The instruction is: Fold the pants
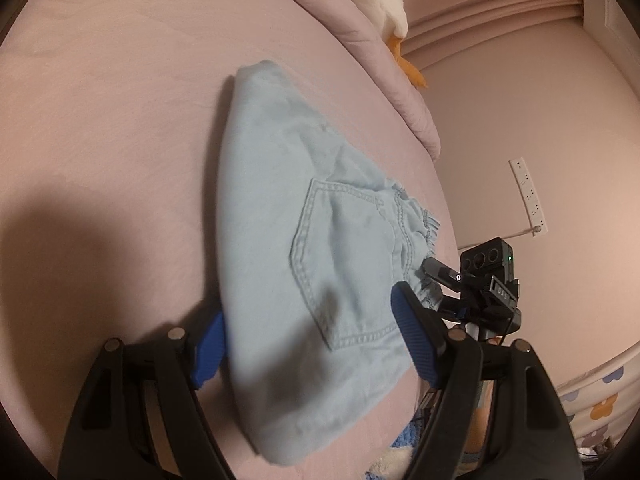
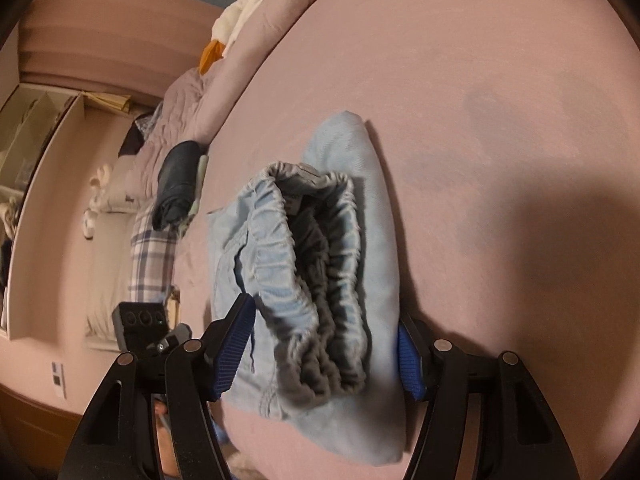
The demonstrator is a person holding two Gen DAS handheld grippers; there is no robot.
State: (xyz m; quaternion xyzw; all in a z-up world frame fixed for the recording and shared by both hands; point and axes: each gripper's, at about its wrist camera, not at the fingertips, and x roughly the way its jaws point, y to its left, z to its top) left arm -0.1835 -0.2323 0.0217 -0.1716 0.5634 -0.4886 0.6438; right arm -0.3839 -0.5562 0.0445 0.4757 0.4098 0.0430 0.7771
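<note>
Light blue denim pants (image 1: 296, 248) lie folded on the pink bed sheet (image 1: 100, 120), back pocket up. My left gripper (image 1: 312, 344) is open, its blue pads on either side of the near end of the bundle. In the right wrist view the pants (image 2: 320, 264) show their elastic waistband facing me. My right gripper (image 2: 328, 348) is open, its pads either side of the waistband end. The right gripper also shows in the left wrist view (image 1: 476, 280), at the waistband edge.
A pink quilt (image 1: 360, 40) and a white plush toy with an orange beak (image 1: 384, 4) lie at the far end of the bed. A dark bundle (image 2: 178, 180) and plaid cloth (image 2: 152, 264) lie at the bed's edge. A wall with a power strip (image 1: 528, 196) is at the right.
</note>
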